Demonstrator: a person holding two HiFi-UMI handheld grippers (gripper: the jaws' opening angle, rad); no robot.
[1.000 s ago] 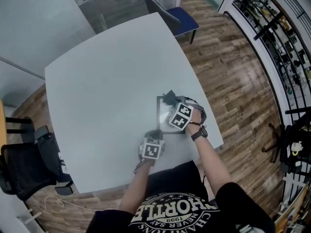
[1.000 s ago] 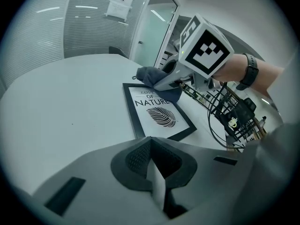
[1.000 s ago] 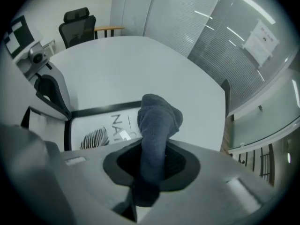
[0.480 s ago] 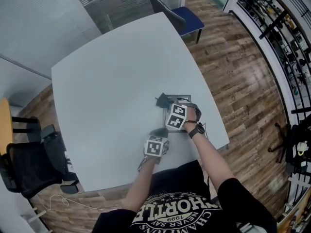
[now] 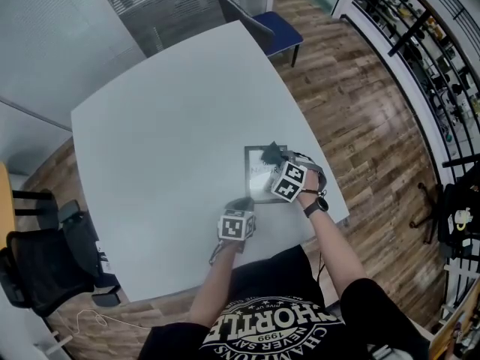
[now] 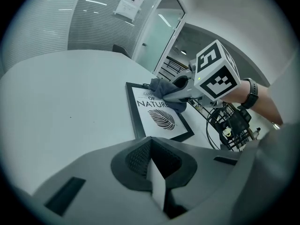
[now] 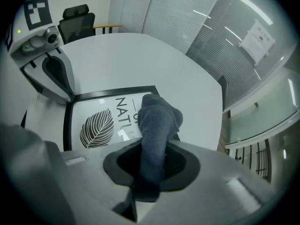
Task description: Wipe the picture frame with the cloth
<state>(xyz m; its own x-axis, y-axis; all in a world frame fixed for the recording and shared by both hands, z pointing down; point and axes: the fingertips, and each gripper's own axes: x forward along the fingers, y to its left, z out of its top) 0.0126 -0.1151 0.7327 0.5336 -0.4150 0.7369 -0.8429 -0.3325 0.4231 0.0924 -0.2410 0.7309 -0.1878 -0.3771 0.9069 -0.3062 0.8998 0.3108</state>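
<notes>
Right gripper (image 7: 149, 175): jaws closed on a fold of the dark grey cloth (image 7: 157, 118), which stands up between them and bunches forward past the tips. Seen from the head view, this gripper (image 5: 276, 160) reaches over the far right part of the picture frame (image 5: 255, 184), with the cloth (image 5: 270, 153) resting on the glass near the frame's far edge, over the printed lettering.

Left gripper (image 6: 157, 175): jaws pressed together with nothing between them. In the head view it (image 5: 239, 205) sits just beside the near left corner of the frame. The right gripper view shows its tip against that corner, though firm contact cannot be confirmed.

The picture frame (image 6: 161, 121) lies flat, black-bordered, with a leaf print facing up, near the person's edge of the white table (image 5: 165, 118).

Step in hand, as judged: wiping the glass, with the cloth at the far end of a stroke. Most of the leaf print lies uncovered on the near side.

Next move, as judged: draw the cloth back across the glass toward the near border, with light downward pressure and the grip unchanged. The left gripper should brace the corner so the frame does not slide on the smooth tabletop.
</notes>
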